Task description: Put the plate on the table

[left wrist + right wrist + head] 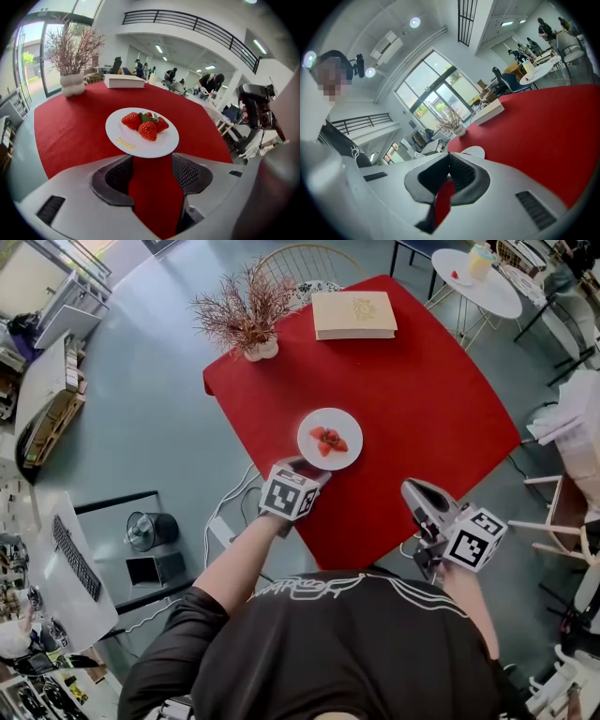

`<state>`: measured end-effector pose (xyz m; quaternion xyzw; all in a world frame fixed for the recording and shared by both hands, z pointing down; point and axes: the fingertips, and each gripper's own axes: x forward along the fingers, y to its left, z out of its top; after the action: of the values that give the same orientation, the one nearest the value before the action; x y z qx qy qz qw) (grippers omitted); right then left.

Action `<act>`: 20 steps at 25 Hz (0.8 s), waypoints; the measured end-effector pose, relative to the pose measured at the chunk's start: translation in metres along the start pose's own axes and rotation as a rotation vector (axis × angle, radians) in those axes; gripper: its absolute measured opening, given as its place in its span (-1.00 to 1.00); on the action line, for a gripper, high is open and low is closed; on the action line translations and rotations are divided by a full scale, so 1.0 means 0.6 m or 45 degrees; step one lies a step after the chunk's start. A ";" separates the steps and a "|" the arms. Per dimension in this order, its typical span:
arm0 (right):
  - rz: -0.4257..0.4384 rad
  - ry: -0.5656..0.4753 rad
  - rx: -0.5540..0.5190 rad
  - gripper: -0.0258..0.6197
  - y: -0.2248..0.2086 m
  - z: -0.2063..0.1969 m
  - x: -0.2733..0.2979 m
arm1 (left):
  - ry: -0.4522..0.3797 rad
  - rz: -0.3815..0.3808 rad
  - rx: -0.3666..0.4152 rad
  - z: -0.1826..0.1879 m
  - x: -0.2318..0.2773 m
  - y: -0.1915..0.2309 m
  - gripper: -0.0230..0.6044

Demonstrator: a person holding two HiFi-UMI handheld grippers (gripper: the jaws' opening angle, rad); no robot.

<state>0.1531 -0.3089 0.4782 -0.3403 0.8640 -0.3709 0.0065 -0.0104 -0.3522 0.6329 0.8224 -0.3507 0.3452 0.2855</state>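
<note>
A white plate [343, 457] with strawberries [328, 441] lies flat on the red table [422, 399], near its front-left edge. My left gripper [307, 470] sits just behind the plate's near rim, open, its pads clear of the plate. In the left gripper view the plate [140, 143] rests on the cloth right in front of the left gripper [152, 161], with only red cloth between the jaws. My right gripper [419, 493] hovers over the table's front corner, shut and holding nothing. The right gripper view shows its closed right gripper [449, 157] and the plate [471, 151] beyond it.
A white vase of dried branches [248, 320] and a cream book [353, 313] stand at the table's far side. A round white side table [473, 282] is at the back right. Cables [230, 512] and a desk with a keyboard [75, 557] lie to the left.
</note>
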 end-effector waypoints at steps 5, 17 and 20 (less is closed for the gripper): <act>-0.004 -0.013 0.013 -0.90 0.004 -0.009 -0.008 | 0.057 0.064 0.133 -0.011 -0.002 0.000 -0.11; -0.010 -0.093 0.048 -0.90 0.011 -0.027 -0.027 | 0.096 0.155 0.242 -0.022 -0.026 0.014 -0.11; 0.003 -0.103 0.021 -0.90 0.033 -0.033 -0.027 | 0.035 0.095 0.164 -0.016 -0.052 -0.002 -0.12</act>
<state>0.1489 -0.2768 0.4759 -0.3539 0.8604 -0.3639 0.0449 -0.0288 -0.3330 0.6146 0.8206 -0.3543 0.3887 0.2237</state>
